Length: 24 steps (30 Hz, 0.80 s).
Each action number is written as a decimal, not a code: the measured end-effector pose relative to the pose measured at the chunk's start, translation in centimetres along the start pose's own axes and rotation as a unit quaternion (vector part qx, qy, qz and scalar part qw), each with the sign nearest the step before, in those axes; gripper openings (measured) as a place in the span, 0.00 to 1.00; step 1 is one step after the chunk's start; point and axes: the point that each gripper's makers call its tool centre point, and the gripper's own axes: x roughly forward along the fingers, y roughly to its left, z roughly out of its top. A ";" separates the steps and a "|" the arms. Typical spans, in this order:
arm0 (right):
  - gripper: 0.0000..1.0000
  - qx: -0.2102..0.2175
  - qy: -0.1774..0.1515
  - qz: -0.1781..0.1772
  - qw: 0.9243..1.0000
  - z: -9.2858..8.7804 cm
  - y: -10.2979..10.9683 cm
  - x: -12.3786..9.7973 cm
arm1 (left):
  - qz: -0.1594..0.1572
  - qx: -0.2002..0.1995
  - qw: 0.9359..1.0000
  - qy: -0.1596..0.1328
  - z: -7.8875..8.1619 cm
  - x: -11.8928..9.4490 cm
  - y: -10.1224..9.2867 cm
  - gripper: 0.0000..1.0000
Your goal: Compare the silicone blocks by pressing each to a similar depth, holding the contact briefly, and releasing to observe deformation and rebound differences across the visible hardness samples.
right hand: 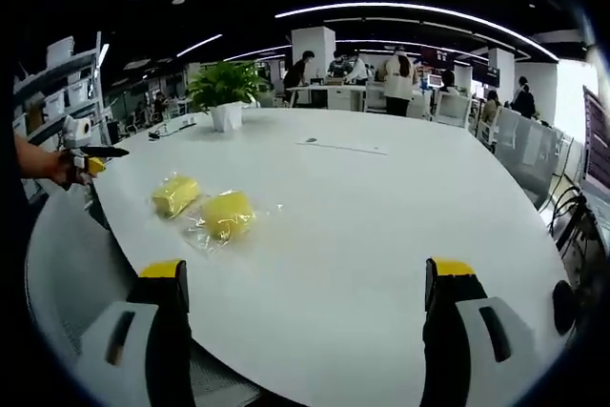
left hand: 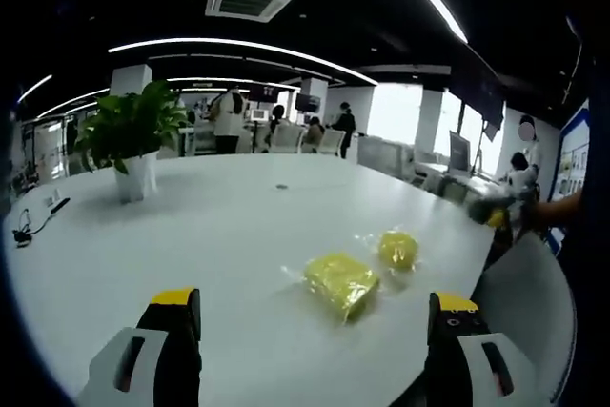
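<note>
Two yellow silicone blocks in clear wrap lie side by side on the white table. In the left gripper view, the longer block lies nearest and a rounder block lies beyond it to the right. My left gripper is open and stands short of them, holding nothing. In the right gripper view, one block and its neighbour lie ahead to the left on the table. My right gripper is open and empty, away from both. Each gripper shows small in the other's view, the right gripper and the left gripper.
A potted plant stands at the table's far side, with a dark cable near it. Grey chair backs sit at the near table edge. People and desks fill the office behind.
</note>
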 end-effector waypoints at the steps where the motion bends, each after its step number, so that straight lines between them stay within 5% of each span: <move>1: 0.97 0.014 0.010 0.005 1.000 -0.2 0.4 0.1 | 0.000 -0.004 1.000 0.000 0.1 0.0 0.0 1.00; 4: 0.97 -0.008 -0.002 0.007 1.000 0.1 1.0 0.0 | 0.000 0.001 1.000 -0.016 0.2 0.1 0.1 1.00; 10: 0.97 -0.035 0.034 0.025 0.998 -1.5 1.4 0.1 | 0.011 -0.014 1.000 -0.013 -0.2 -0.5 0.6 1.00; 24: 0.97 -0.013 0.014 -0.002 1.000 -1.5 0.6 -0.5 | -0.006 -0.034 0.999 0.000 -0.2 0.3 0.9 1.00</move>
